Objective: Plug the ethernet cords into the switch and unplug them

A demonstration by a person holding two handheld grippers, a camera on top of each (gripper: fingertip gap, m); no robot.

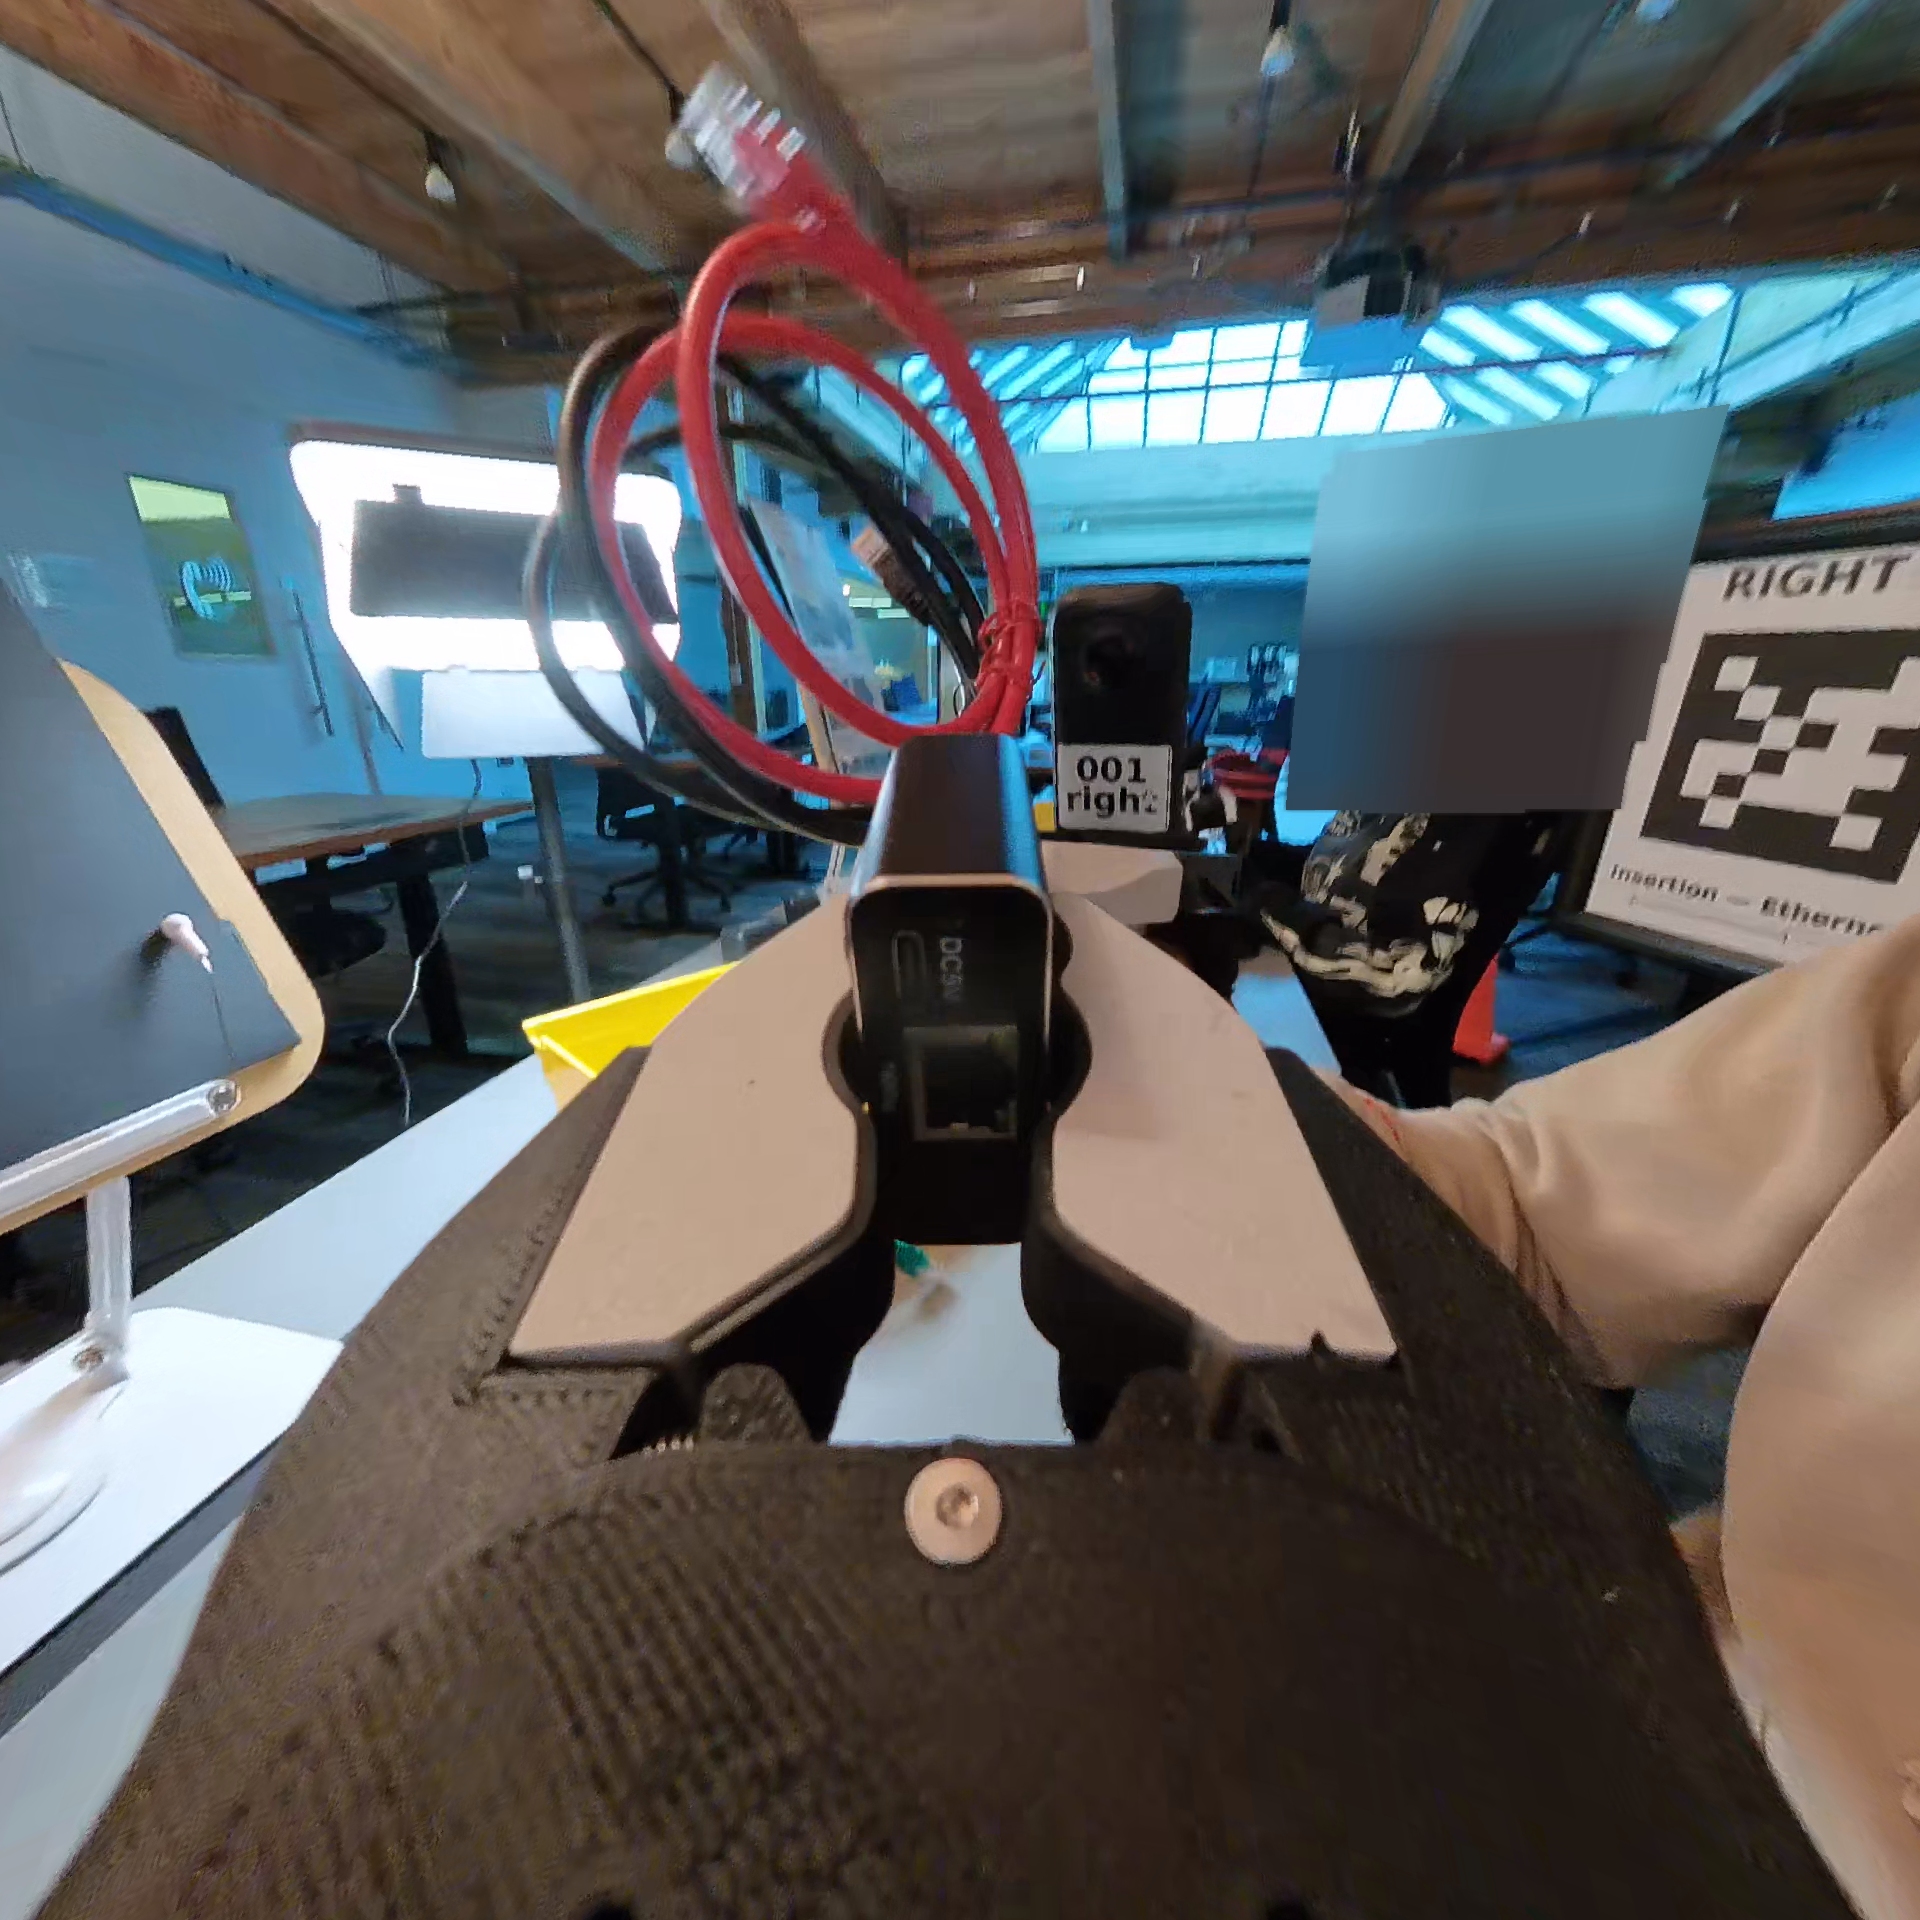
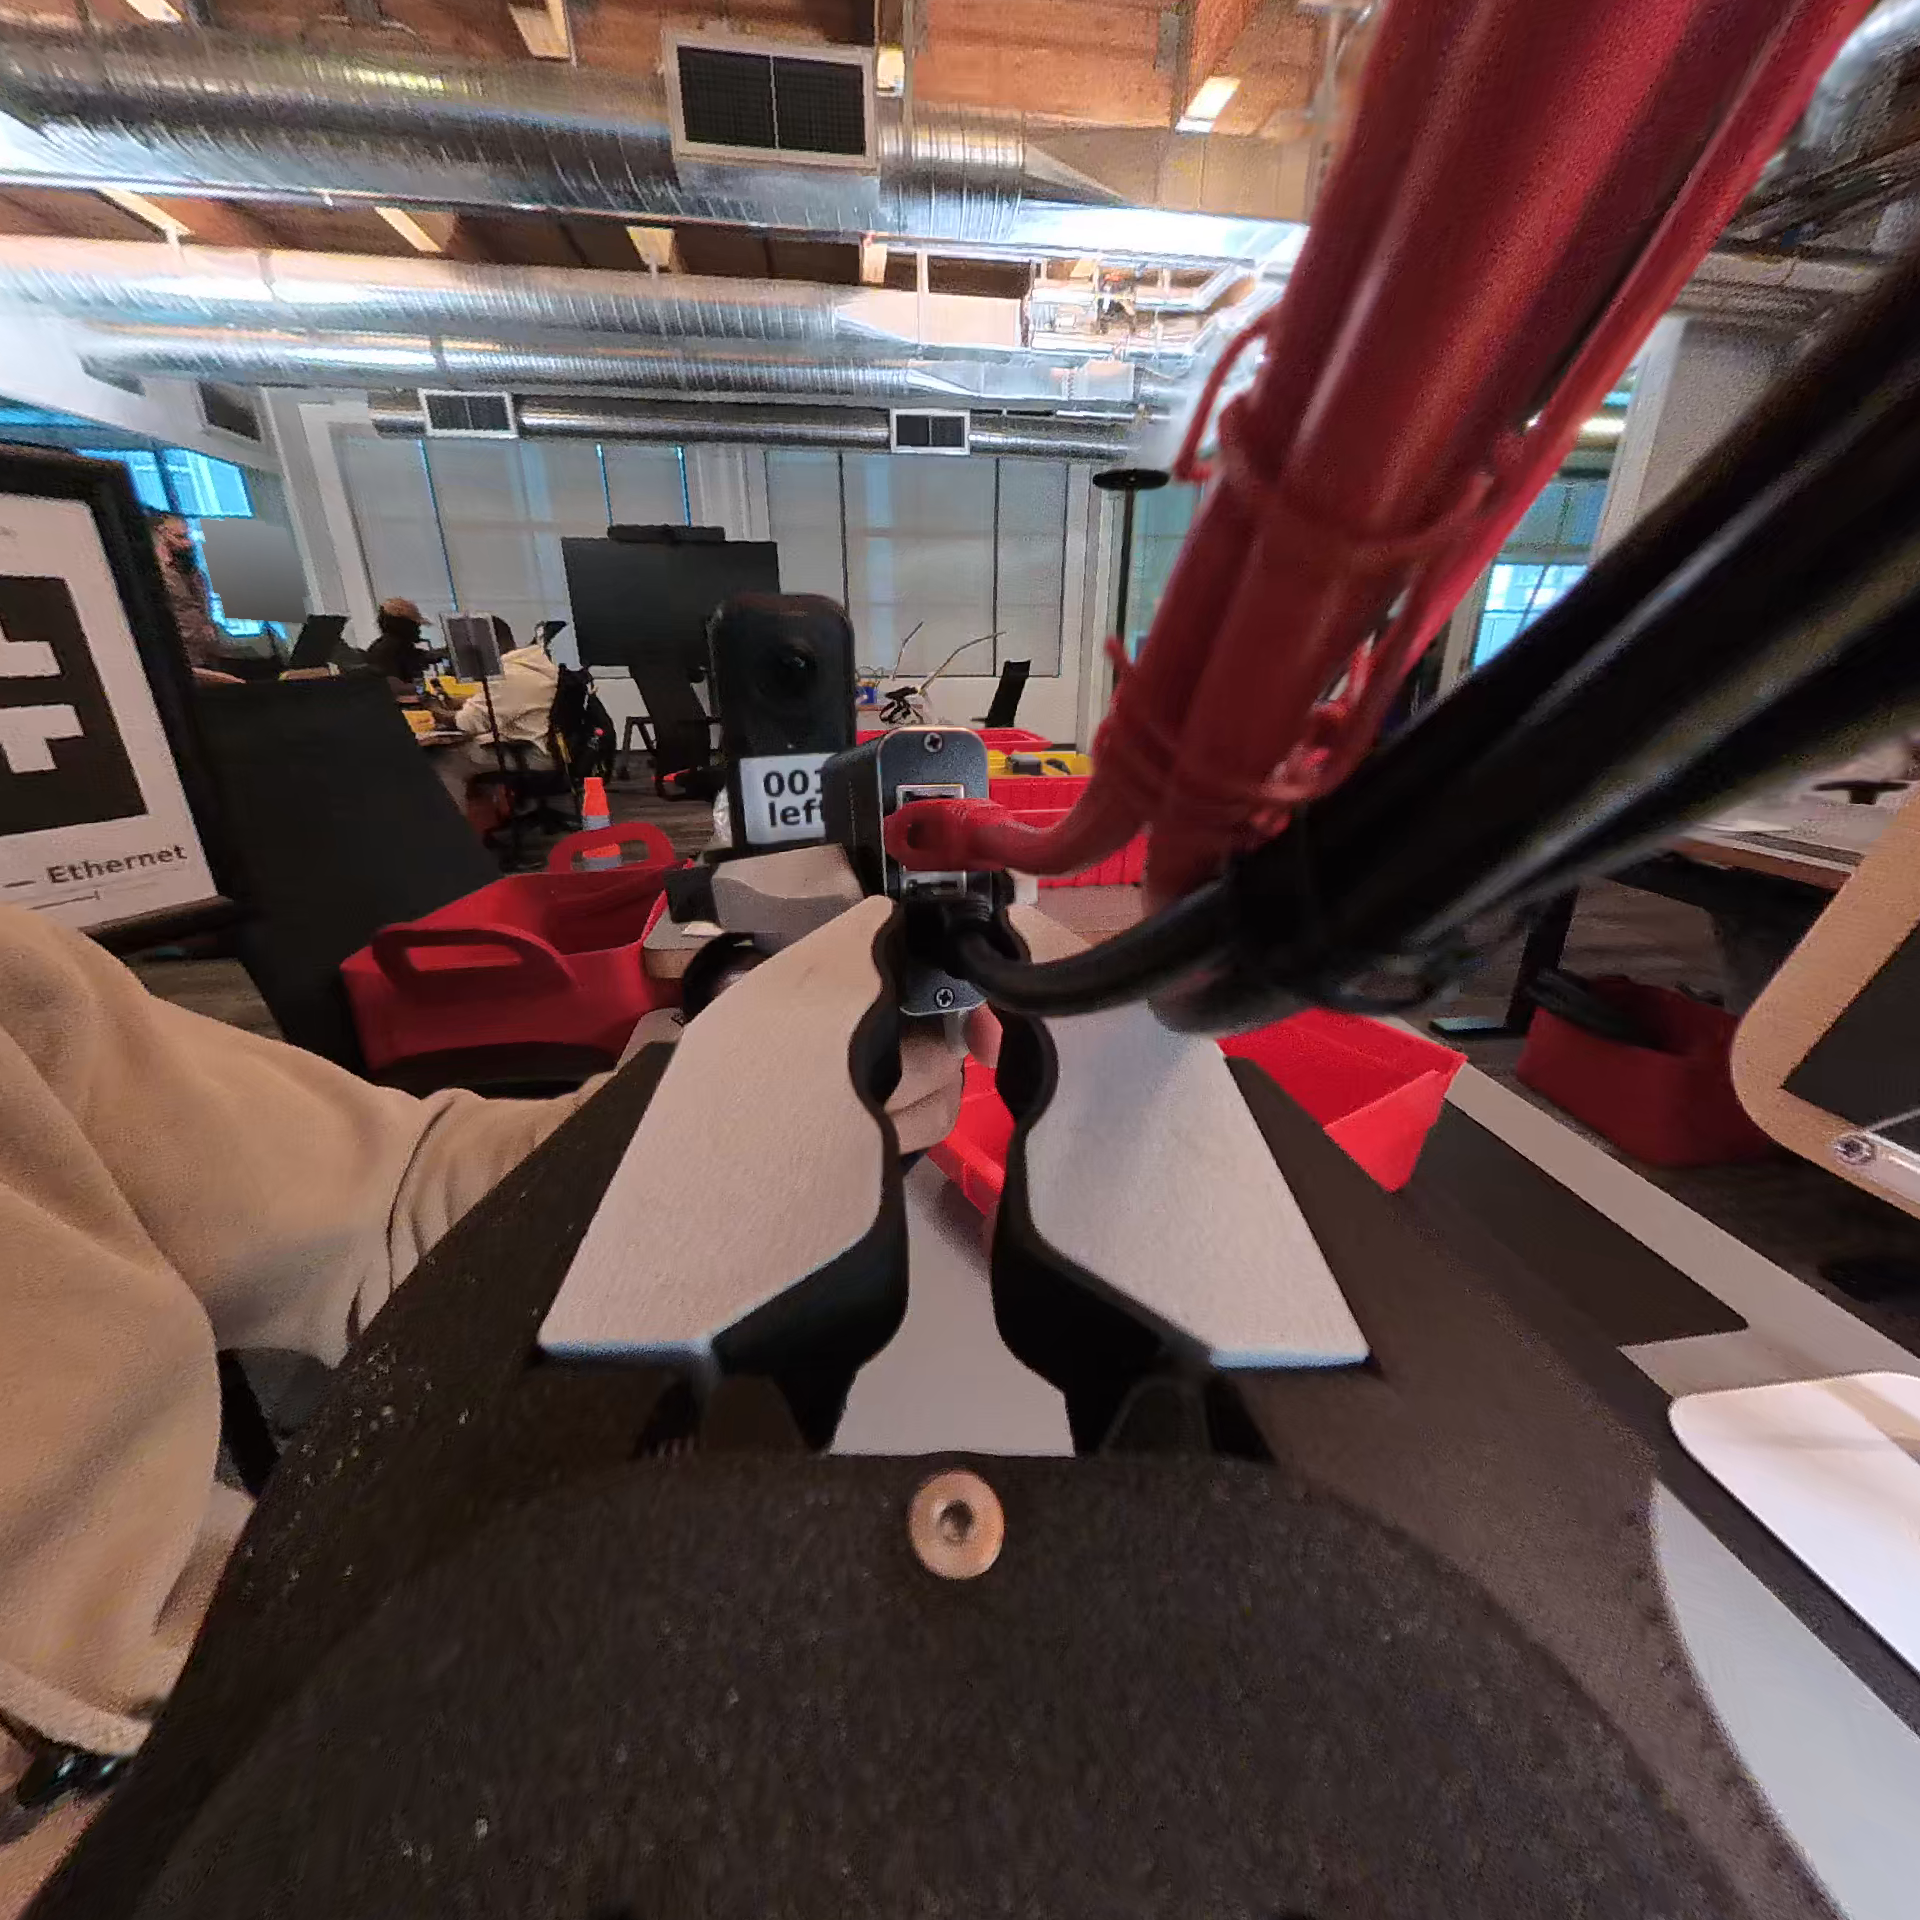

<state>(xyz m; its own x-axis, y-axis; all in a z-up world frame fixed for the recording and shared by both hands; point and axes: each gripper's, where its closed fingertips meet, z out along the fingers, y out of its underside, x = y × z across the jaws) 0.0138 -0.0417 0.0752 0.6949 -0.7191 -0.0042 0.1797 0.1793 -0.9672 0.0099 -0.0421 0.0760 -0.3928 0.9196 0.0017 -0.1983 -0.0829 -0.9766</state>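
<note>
My left gripper (image 1: 958, 1039) is shut on a small dark switch (image 1: 951, 831) and holds it up off the table, one end port facing the camera. A red ethernet cord (image 1: 821, 436) and a black cord (image 1: 582, 665) coil up from its far end. The red cord's free plug (image 1: 743, 135) hangs loose at the top. In the right wrist view the red plug (image 2: 956, 836) sits in the switch's (image 2: 930, 764) port face. My right gripper (image 2: 951, 956) is closed around the black cord's (image 2: 1455, 831) plug just below it.
A white table (image 1: 416, 1174) lies below. A yellow bin (image 1: 603, 1029) and red bins (image 2: 499, 966) stand beyond it. A dark board on a stand (image 1: 125, 914) is at the left. A patterned sign (image 1: 1797, 748) stands behind. A beige sleeve (image 1: 1662, 1143) is close by. My two grippers' fingertips are within a few centimetres of each other.
</note>
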